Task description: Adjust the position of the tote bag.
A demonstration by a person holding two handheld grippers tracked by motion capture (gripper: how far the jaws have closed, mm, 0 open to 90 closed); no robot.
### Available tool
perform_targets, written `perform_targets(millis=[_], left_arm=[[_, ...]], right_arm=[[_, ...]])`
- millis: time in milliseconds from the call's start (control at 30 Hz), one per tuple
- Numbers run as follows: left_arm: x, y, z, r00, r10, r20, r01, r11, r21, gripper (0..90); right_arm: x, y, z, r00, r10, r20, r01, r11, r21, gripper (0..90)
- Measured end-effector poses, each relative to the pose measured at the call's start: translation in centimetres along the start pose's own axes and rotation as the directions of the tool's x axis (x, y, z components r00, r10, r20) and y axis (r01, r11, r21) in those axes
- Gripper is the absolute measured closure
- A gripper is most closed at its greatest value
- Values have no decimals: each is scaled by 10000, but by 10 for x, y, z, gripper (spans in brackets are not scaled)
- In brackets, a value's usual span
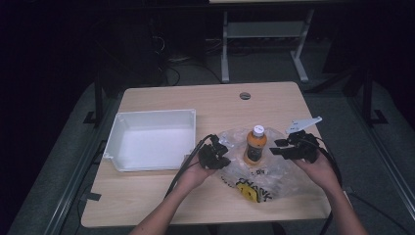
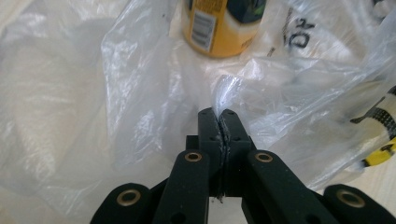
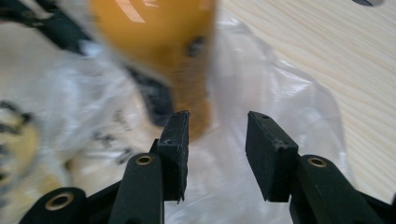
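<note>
An orange juice bottle (image 1: 255, 147) with a white cap stands upright on a crumpled clear plastic bag (image 1: 275, 172) with yellow and black print, at the middle of the wooden table. My left gripper (image 1: 226, 158) is at the bag's left edge. In the left gripper view its jaws (image 2: 219, 120) are shut on a raised fold of the bag (image 2: 140, 93), with the bottle's base (image 2: 219, 28) just beyond. My right gripper (image 1: 278, 147) hovers right of the bottle. It (image 3: 217, 135) stands open, nothing between its pads, with the blurred bottle (image 3: 154, 51) ahead and to the left.
A white rectangular tray (image 1: 151, 113) sits on the table's left half, close to my left hand. A round cable hole (image 1: 244, 95) marks the far table edge. Bare wood (image 3: 327, 56) lies right of the bag. Beyond the table stands a metal desk frame (image 1: 225, 49).
</note>
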State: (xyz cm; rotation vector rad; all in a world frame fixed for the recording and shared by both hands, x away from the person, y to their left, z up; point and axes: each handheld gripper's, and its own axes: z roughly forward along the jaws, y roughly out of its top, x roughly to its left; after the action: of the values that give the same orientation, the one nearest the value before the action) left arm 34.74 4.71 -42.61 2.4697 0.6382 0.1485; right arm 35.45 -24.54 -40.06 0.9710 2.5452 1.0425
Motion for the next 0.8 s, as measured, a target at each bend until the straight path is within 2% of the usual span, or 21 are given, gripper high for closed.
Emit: perform_targets(millis=[167, 333, 533, 800], left_arm=[[4, -2, 3, 9999, 13, -160, -11, 9999, 113, 891], [7, -3, 6, 9995, -148, -267, 153, 9997, 184, 891], [9, -5, 8, 9989, -323, -333, 331, 9991, 253, 891], [10, -9, 10, 9989, -250, -384, 260, 9993, 253, 891]], right_arm=[[-14, 3, 17, 9992, 360, 195, -363, 9992, 181, 672], [-25, 4, 35, 9982, 566, -197, -555, 9971, 528, 897], [-31, 6, 52, 9969, 756, -219, -730, 9923, 1004, 899], [-40, -2, 64, 9947, 1017, -173, -981, 9845, 1455, 900]])
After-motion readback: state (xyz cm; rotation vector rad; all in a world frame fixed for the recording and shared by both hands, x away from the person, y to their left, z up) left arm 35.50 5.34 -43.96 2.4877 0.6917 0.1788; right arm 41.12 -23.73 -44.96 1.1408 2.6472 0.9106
